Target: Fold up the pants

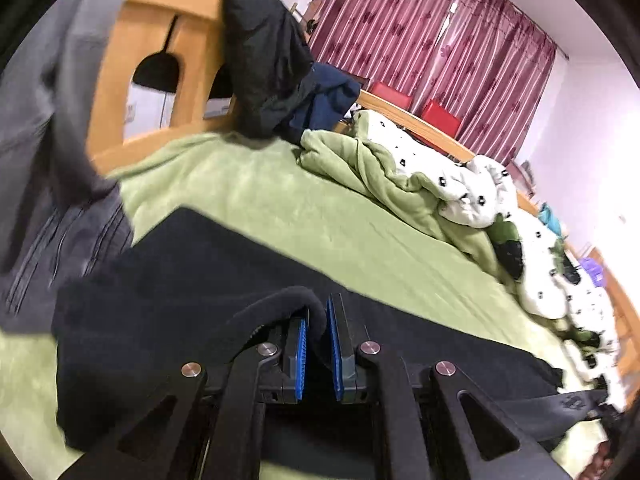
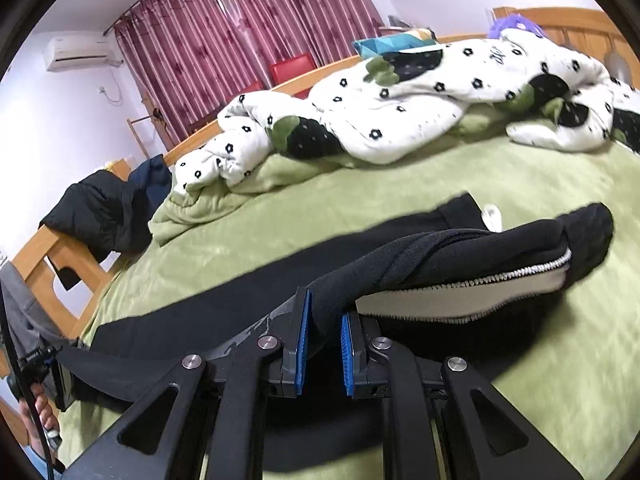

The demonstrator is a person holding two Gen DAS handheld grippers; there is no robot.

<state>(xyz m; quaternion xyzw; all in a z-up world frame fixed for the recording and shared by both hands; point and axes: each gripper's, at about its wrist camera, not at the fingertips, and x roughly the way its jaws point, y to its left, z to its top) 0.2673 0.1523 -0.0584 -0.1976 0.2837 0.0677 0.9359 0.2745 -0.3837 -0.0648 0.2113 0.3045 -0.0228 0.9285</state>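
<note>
1. Black soft matt knit cloth pants [image 2: 460,248], white ribbed elastic inside waistband.
2. Fuzzy green fleece bed blanket [image 1: 280,200].
3. Matt black plastic gripper arms, ridged blue rubber pads [image 2: 303,344], shiny metal pins.
4. Smooth light wooden bed frame [image 1: 148,32].

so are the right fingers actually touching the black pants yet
Touching. The right wrist view shows the right gripper with its blue fingers closed on a fold of the black pants, cloth pinched between them and raised off the green blanket.
</note>
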